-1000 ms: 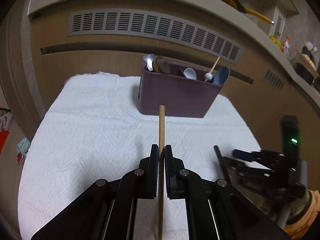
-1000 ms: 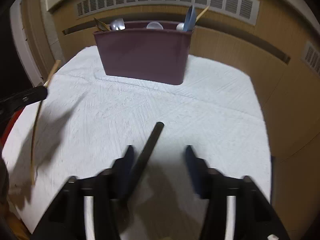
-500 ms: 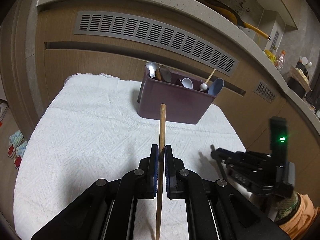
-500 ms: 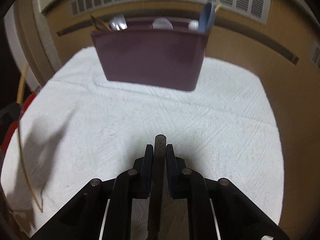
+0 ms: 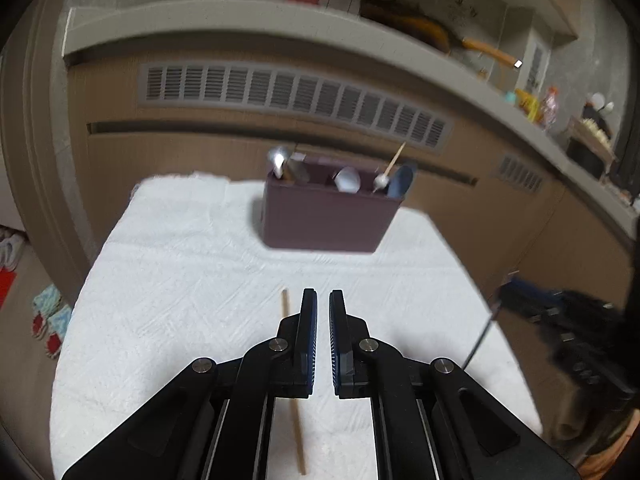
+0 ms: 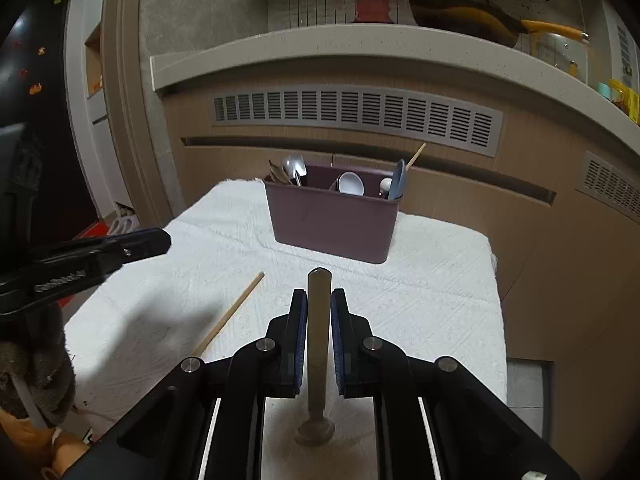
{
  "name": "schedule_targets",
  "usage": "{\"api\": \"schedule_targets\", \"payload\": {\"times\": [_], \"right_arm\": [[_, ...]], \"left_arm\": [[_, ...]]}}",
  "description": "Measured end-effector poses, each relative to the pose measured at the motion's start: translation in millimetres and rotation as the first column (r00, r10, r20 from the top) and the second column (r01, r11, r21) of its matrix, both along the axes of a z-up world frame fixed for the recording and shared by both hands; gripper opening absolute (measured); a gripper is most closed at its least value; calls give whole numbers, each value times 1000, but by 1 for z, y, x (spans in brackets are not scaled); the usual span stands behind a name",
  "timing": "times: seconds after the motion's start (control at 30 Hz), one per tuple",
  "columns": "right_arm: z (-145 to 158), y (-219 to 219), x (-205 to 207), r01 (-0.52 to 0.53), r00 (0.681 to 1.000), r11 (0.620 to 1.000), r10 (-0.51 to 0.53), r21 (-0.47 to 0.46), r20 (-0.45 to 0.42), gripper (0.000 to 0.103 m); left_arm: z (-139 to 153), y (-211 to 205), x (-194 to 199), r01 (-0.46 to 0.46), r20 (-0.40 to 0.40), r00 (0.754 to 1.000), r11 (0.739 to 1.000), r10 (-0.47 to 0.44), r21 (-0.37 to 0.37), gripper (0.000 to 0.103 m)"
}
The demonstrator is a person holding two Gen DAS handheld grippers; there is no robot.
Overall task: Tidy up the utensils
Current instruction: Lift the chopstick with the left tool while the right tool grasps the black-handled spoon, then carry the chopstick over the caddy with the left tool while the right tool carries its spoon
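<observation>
A white textured cloth (image 6: pixel 420 280) covered the work surface, and behind it ran a wooden cabinet front with a long grey vent grille (image 6: pixel 356 114) under a pale countertop (image 6: pixel 360 46); on the far part of the cloth stood a dark purple utensil caddy (image 6: pixel 334 218), seen also from the left wrist (image 5: pixel 328 220); it held a metal spoon (image 6: pixel 295 168) at its left end, a white spoon bowl (image 6: pixel 351 183) near the middle, and a blue spoon (image 6: pixel 399 181) with a thin wooden stick (image 6: pixel 416 156) at its right end.

The right gripper (image 6: pixel 319 304) sat above the near middle of the cloth, its two jaws pinching a dark metal utensil handle (image 6: pixel 319 320) that pointed toward the caddy; the utensil's lower end hung below the jaws, and its blurred shape there may have been a spoon bowl seen edge-on, though this could not be settled; the jaws had just been closing, with that handle between them.

The left gripper (image 5: pixel 323 308) was at the left of the scene, its jaws pressed nearly together with only a narrow slit between them and nothing in it; a wooden chopstick (image 6: pixel 230 314) lay loose on the cloth just left of its fingers, angled from near-left toward the caddy, visible from the left wrist (image 5: pixel 294 400) passing under the left finger.
</observation>
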State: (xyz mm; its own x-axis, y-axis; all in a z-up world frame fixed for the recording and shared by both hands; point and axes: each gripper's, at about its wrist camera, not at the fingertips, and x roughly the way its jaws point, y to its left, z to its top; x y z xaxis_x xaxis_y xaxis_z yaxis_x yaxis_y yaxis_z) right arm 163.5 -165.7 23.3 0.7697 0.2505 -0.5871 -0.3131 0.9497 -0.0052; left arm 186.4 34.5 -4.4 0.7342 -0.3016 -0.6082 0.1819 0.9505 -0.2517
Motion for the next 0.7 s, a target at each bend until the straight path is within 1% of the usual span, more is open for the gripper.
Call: {"api": "schedule_targets", "payload": {"times": [0.07,0.13,0.17,0.2,0.27,0.3,0.33,0.43,0.5,0.57,0.6,0.7], "right_arm": [[2,-6,-2,9,1000,1000,-9,9,1,11],[1,-10,-1,13,1000,1000,-13,17,-1,11],[1,-11,-1,12,1000,1000,-12,19,-3,11],[0,-11,0,13,1000,1000,-13,19,-4,11],[0,-12,2,7,1000,1000,-7,18,-5,11],[-1,-12,1,5,1000,1000,-5,19,-5,11],[-1,-12,1,1,1000,1000,-1,19,-4,11],[-1,-14,-1,-7,1000,1000,7,19,0,11],[-1,-17,-2,-7,1000,1000,7,22,1,11],[-1,-18,-3,-8,1000,1000,8,25,-1,11],[-1,-19,-3,-9,1000,1000,9,24,0,11],[-1,-20,-4,-11,1000,1000,11,24,0,11]], "left_arm": [[-24,-6,22,36,-127,991,998,-29,46,9],[-47,-13,41,77,-229,972,995,-61,65,9],[-59,-16,52,88,-280,958,994,-66,69,9],[-67,-18,62,83,-315,948,993,-52,84,9],[-77,-22,77,67,-348,937,989,-17,133,9],[-79,-24,83,62,-352,936,985,-2,158,9],[-80,-26,88,57,-358,934,983,9,175,9],[-87,-35,103,73,-395,918,974,19,215,11],[-91,-40,110,71,-416,908,965,42,253,11],[-91,-43,114,76,-421,906,960,48,271,12],[-91,-44,116,79,-432,901,958,50,276,12],[-92,-43,121,81,-463,885,963,49,257,14]]}}
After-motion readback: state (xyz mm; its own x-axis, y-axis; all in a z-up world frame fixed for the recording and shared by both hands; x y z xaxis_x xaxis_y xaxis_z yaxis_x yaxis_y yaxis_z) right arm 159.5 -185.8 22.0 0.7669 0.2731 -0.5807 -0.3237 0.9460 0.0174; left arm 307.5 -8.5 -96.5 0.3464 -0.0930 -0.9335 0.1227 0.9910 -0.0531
